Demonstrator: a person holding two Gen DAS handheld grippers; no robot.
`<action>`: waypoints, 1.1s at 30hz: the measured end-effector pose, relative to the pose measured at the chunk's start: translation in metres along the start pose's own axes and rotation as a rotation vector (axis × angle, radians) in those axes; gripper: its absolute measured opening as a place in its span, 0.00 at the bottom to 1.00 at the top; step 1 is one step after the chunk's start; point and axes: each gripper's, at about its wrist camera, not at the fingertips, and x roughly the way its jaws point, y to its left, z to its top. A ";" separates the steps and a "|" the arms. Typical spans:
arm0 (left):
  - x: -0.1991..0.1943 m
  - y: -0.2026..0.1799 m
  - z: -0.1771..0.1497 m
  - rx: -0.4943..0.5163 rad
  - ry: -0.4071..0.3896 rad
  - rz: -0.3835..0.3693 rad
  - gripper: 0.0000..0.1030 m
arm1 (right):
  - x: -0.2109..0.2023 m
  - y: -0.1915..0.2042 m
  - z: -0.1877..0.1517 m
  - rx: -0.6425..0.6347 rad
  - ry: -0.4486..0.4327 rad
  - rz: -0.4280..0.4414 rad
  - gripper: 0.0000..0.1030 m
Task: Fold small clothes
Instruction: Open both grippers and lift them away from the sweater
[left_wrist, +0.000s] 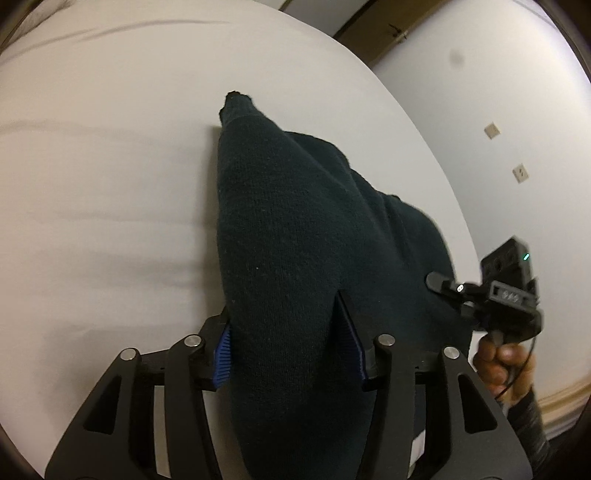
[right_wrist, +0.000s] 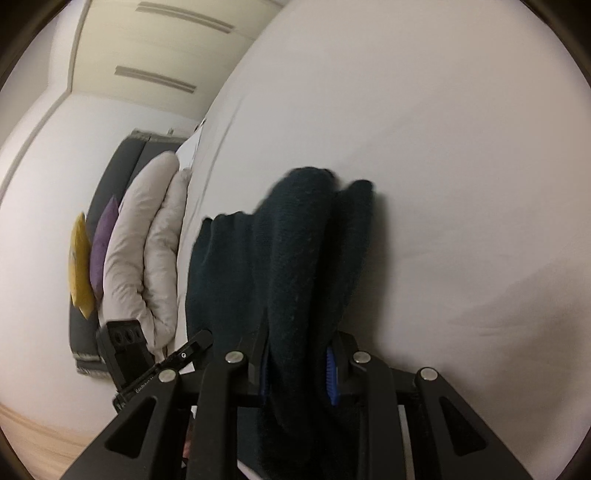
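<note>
The work surface was a white bed sheet (left_wrist: 110, 184), with a white wall behind and pillows (right_wrist: 147, 240) stacked off to the left of the right gripper. A dark green knitted garment (left_wrist: 295, 240) hung bunched between the two tools, its far end trailing onto the sheet ahead of the left gripper (left_wrist: 291, 343). The left gripper's blue pads flanked a thick fold of the knit; whether they still pressed it could not be told, since the right-hand pad showed a sliver of gap. The right gripper (right_wrist: 295, 373) was closed on a gathered roll of the same garment, the cloth filling the space between its pads. Seen from the left wrist, the right gripper sat just to the right, gripping the cloth's edge, held by a hand (left_wrist: 498, 362). Risks, as judged: the heavy knit could slip from the left pads if their hold was loose, dropping that side and spoiling the fold line. The bunched layers might also be laid down uneven, giving a lumpy, skewed fold. Dragging the trailing end could wrinkle the sheet.
</note>
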 end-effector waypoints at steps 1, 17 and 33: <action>0.001 -0.001 0.001 0.000 -0.005 -0.003 0.50 | 0.002 -0.004 0.001 0.000 -0.003 0.005 0.26; -0.075 -0.024 -0.039 0.113 -0.300 0.213 0.75 | -0.083 0.038 -0.024 -0.187 -0.298 -0.114 0.64; -0.237 -0.142 -0.135 0.343 -0.840 0.467 1.00 | -0.222 0.190 -0.185 -0.709 -0.976 -0.301 1.00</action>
